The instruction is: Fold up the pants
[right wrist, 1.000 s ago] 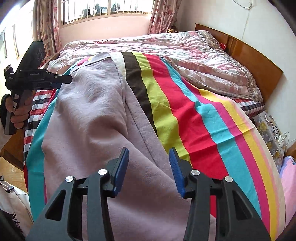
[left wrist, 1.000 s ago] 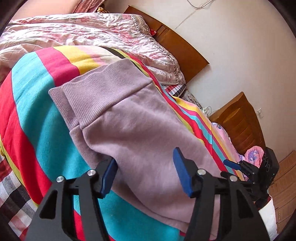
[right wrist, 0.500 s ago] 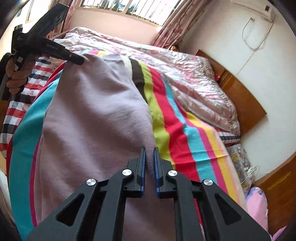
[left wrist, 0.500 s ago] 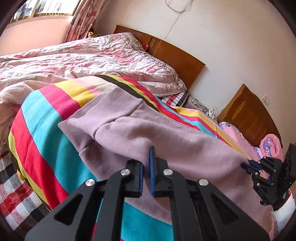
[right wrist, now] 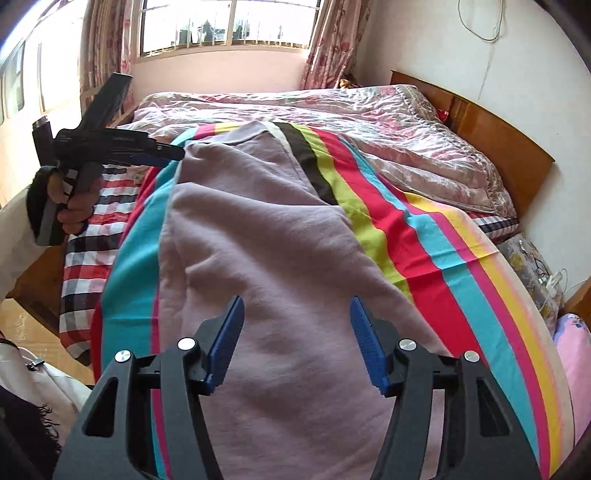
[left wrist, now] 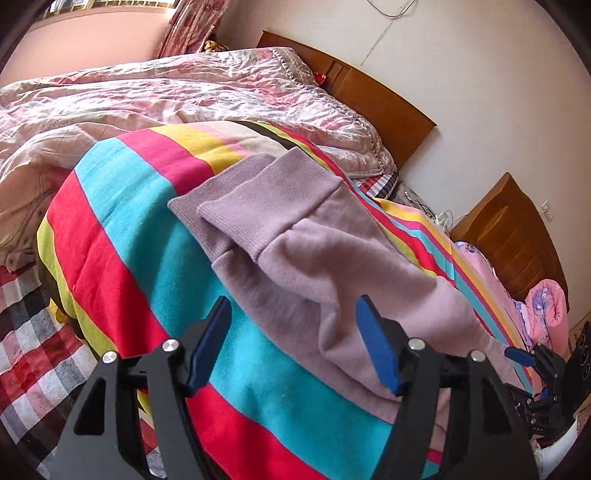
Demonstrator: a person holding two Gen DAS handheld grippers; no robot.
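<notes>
Lilac pants (left wrist: 332, 273) lie along a striped blanket (left wrist: 140, 229), their ribbed waistband (left wrist: 269, 206) toward the pillows. My left gripper (left wrist: 291, 325) hovers over the pants' near edge. Its jaws are opening, and the cloth lies below the pads with none of it pinched. In the right wrist view the pants (right wrist: 258, 240) stretch away from me. My right gripper (right wrist: 295, 321) hangs above their near end, its jaws also opening and gripping nothing. The left gripper (right wrist: 162, 155) shows at the waistband end, held by a hand (right wrist: 74, 206).
A crumpled pink quilt (left wrist: 147, 92) covers the far side of the bed, against a wooden headboard (left wrist: 388, 107). A checked sheet (left wrist: 29, 332) shows at the bed's edge. A wooden nightstand (left wrist: 509, 240) stands by the wall, and a window (right wrist: 221, 22) is beyond the bed.
Both grippers were open a second ago and had shut half a second ago, the right one on a ridge of the pants. Now both stand open again, and the pants lie released.
</notes>
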